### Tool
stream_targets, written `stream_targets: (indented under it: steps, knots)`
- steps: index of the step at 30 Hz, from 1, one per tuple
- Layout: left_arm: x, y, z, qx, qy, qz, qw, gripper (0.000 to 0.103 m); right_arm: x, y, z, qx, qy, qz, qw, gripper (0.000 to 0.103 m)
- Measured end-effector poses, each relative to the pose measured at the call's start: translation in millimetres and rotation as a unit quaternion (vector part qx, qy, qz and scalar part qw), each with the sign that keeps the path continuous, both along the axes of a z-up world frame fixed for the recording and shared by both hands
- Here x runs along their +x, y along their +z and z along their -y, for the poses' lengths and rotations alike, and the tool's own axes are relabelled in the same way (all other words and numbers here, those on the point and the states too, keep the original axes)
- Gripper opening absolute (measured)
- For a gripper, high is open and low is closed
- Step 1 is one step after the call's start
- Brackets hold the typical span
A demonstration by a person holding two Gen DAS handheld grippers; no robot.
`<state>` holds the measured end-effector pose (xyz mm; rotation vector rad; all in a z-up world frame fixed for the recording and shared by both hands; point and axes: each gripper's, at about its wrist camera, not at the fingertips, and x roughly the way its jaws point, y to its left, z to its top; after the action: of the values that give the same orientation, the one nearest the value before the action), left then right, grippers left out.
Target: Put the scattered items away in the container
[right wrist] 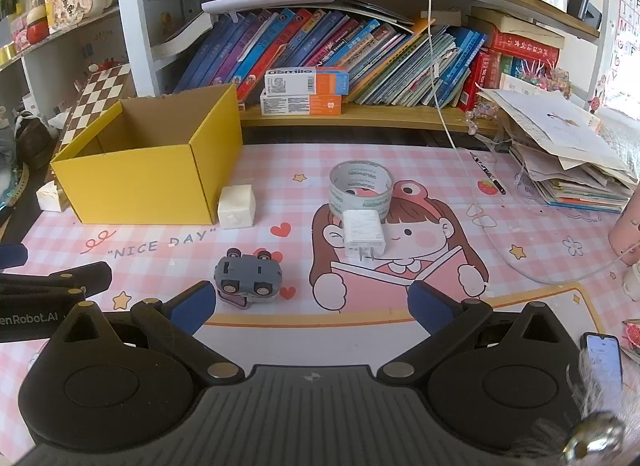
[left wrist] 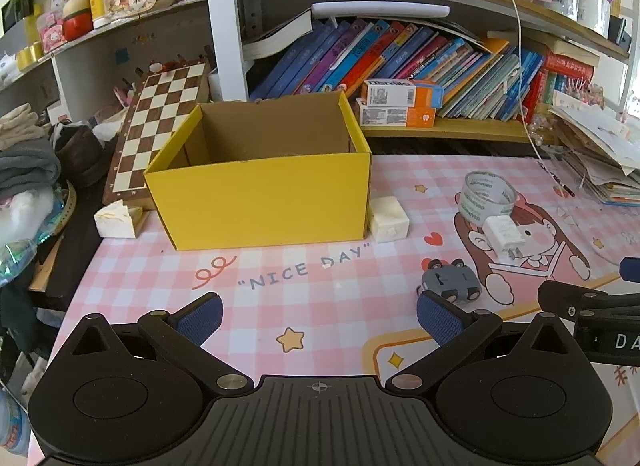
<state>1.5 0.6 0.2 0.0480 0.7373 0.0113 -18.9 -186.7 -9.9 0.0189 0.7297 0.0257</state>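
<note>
An open yellow cardboard box (left wrist: 260, 201) (right wrist: 144, 185) stands on the pink checked mat; its inside looks empty. A white cube (left wrist: 388, 219) (right wrist: 237, 206) sits against its right side. A grey toy car (left wrist: 450, 280) (right wrist: 248, 274) lies upside down on the mat. A white charger plug (left wrist: 504, 234) (right wrist: 363, 233) lies in front of a clear tape roll (left wrist: 486, 195) (right wrist: 360, 187). My left gripper (left wrist: 318, 320) is open and empty, facing the box. My right gripper (right wrist: 312, 306) is open and empty, the car just beyond its left finger.
A chessboard (left wrist: 160, 121) leans behind the box, and a white block (left wrist: 116, 219) lies at its left. Bookshelves (right wrist: 340, 53) line the back. A paper pile (right wrist: 568, 157) sits at the right, with a pen (right wrist: 488, 173), a cable (right wrist: 440, 77) and a phone (right wrist: 604, 358).
</note>
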Motion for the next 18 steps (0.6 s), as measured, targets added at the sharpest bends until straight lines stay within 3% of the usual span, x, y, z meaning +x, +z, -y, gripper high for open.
stream_targets:
  steps: [18]
  knots:
    - [3.6,-2.5,2.0,-0.006,0.002,-0.007,1.0000,0.103,3.3,-0.6,1.9,0.001,0.004,0.000,1.000,0.103]
